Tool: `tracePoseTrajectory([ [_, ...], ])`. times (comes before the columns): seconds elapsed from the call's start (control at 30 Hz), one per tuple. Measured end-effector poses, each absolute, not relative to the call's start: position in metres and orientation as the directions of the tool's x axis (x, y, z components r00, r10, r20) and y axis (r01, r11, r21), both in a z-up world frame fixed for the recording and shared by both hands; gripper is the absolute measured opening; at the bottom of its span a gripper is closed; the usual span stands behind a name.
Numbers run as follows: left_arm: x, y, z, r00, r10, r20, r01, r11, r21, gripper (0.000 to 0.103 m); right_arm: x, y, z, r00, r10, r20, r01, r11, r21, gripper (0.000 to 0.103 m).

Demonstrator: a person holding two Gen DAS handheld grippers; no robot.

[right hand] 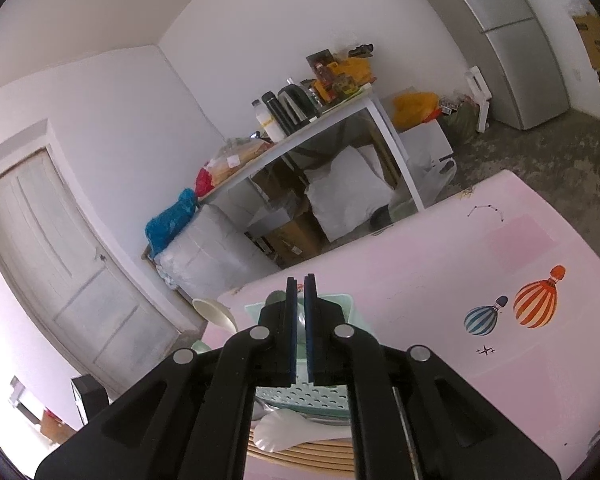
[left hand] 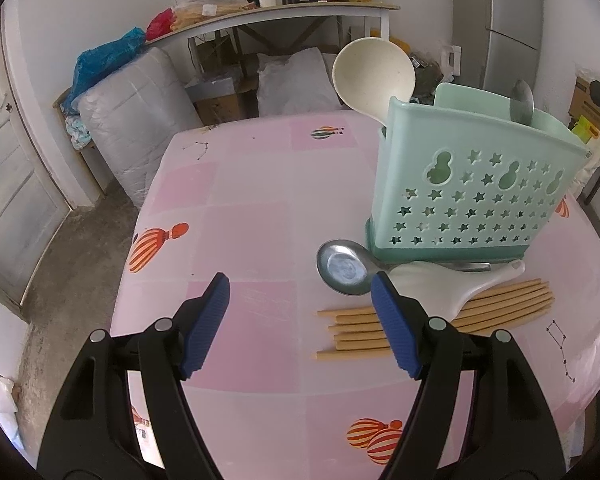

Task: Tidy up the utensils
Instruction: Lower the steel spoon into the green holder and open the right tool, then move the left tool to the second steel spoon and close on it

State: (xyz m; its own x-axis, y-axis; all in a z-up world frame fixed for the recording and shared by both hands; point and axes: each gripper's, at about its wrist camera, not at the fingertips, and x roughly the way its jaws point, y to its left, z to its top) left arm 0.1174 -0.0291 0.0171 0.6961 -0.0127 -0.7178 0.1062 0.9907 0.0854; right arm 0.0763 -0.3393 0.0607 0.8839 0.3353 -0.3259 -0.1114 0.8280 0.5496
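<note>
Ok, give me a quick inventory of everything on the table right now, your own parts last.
Table: one, pink balloon-print cloth.
Holder: one, mint green with star holes, upright at the right.
Ladle: one, cream, standing in the holder's left end.
Spoon in holder: one, metal, right end.
Spoon on table: one, metal, lying at the holder's foot.
Rice paddle: one, white, lying over the chopsticks.
Chopsticks: a bundle, tan, lying flat.
Left claw: open, empty.
Right claw: shut, empty, above the holder.

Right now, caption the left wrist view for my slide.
Open left gripper above chopsticks, metal spoon and white scoop beside the green utensil holder.
</note>
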Motion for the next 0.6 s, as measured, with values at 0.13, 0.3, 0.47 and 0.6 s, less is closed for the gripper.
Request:
tracePoseTrajectory([
  [0.13, 0.117, -0.028, 0.017, 0.696, -0.014, -0.717, 0.106, 0.991, 0.084, 0.069, 0.073, -0.332, 0.064, 0.879, 0.322, -0.352, -0.106, 0.851, 0.515, 0.033],
  [0.3, 0.117, -0.028, 0.017, 0.696, -0.014, -0.717, 0.106, 0.991, 0.084, 0.069, 0.062, -0.319, 0.069, 0.881, 0.295, -0.370, -0.105, 0.884, 0.455, 0.051],
  [0.47, 0.117, -0.024, 0.017, 0.697, -0.014, -0.717, 0.103, 0.991, 0.080, 0.069, 0.048, -0.307, 0.071, 0.877, 0.268, -0.398, -0.102, 0.915, 0.391, 0.060],
  [0.6, 0.117, -0.021, 0.017, 0.697, -0.014, -0.717, 0.102, 0.992, 0.079, 0.069, 0.038, -0.297, 0.064, 0.863, 0.240, -0.445, -0.092, 0.940, 0.330, 0.065],
])
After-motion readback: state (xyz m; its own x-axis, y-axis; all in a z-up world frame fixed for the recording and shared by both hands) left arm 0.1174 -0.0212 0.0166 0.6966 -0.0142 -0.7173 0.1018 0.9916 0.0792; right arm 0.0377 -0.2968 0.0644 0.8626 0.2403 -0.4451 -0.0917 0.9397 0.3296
